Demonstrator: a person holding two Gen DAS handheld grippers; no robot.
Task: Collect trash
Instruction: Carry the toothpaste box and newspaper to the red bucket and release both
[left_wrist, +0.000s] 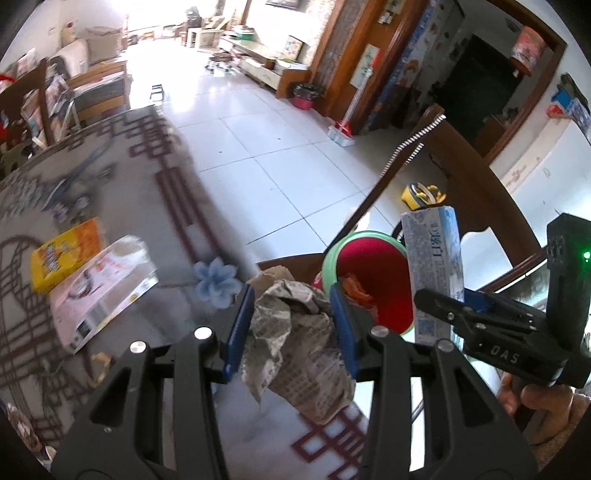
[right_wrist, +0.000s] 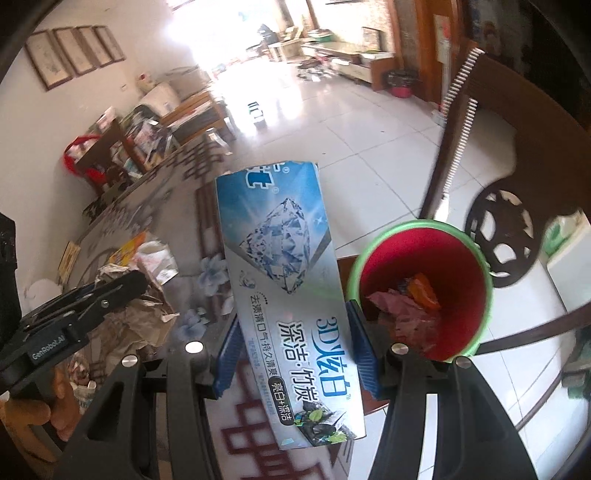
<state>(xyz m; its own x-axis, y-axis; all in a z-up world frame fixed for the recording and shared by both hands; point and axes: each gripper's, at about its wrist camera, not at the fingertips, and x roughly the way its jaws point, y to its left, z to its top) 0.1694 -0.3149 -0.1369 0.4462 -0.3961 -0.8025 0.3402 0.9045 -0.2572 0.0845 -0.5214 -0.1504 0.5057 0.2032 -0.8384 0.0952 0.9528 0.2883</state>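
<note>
The left claw (left_wrist: 291, 325) is clenched on a crumpled newspaper (left_wrist: 295, 332), and the right claw (right_wrist: 291, 354) is clenched on a toothpaste box (right_wrist: 284, 295), which stands nearly upright between its blue pads. Both are held in the air above the edge of the table (left_wrist: 110, 177), close to the red bin (right_wrist: 421, 288) with the green rim. The bin sits just beyond the table edge and already has some wrappers at its bottom.

The step in hand seems to be the dropping of these two pieces into the bin. To do it well, I would bring one claw at a time over the middle of the opening, because the two claws are close together and may knock each other. The box is long, so it is better to tip it with one end down before letting go; otherwise it may catch on the rim. The newspaper is loose and light, so release it low. A yellow packet (left_wrist: 66, 254) and a white carton (left_wrist: 103, 288) lie on the table, not yet collected.
</note>
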